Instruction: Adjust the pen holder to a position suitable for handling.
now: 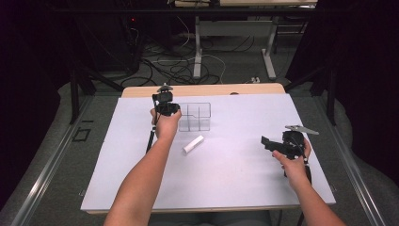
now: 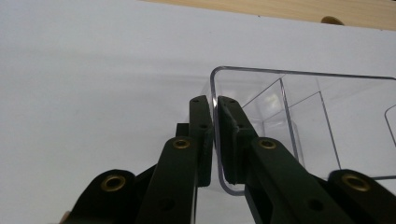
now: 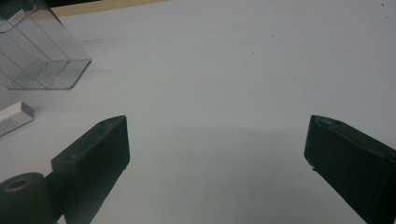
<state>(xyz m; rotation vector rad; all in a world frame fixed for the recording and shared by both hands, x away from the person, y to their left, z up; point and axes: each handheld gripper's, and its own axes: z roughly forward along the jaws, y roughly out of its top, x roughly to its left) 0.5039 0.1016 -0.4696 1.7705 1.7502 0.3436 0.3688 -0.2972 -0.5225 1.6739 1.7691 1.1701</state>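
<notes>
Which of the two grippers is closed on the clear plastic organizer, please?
The left gripper: its jaws pinch the near left wall of the clear compartment organizer. The right gripper hangs wide open over bare table, holding nothing.

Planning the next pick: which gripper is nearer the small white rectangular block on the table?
Left. The left gripper, clamped on the clear plastic divided box, sits just beyond the white block; the right gripper hangs open, farther to the right.

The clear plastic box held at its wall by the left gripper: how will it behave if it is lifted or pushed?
The clear plastic box looks rigid and thin-walled, so probably light. The left gripper pinches one wall near a corner, so it may tilt when lifted. Its smooth surface could slip between the fingers.
</notes>
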